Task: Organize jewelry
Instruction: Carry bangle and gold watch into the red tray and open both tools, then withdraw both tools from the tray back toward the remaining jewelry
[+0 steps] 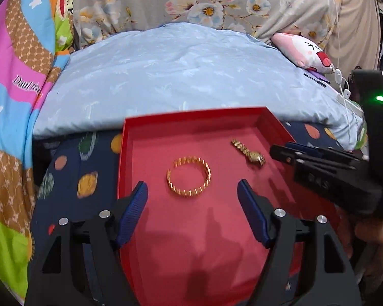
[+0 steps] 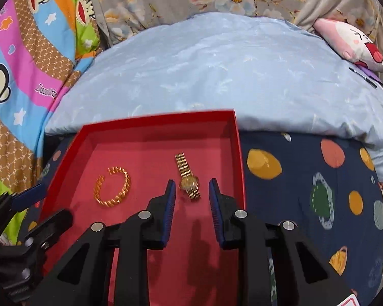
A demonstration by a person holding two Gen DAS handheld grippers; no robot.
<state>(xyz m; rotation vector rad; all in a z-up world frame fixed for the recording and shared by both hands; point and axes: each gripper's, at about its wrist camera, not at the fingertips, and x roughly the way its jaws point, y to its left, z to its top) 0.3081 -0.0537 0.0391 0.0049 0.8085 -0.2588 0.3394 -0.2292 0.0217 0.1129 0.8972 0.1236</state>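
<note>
Left wrist view: the left gripper (image 1: 192, 191) hangs wide open and empty, the gold bracelet (image 1: 189, 177) just ahead inside the red tray (image 1: 191, 123).

Right wrist view: the right gripper (image 2: 192, 191), partly open and empty, brackets the gold watch (image 2: 189, 182), whose strap runs near-to-far.

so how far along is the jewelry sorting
Both pieces visible, the gold bracelet and the gold watch, already lie in the red tray. Nothing is in hand: left tool and right tool are open. No other jewelry shows.
</note>
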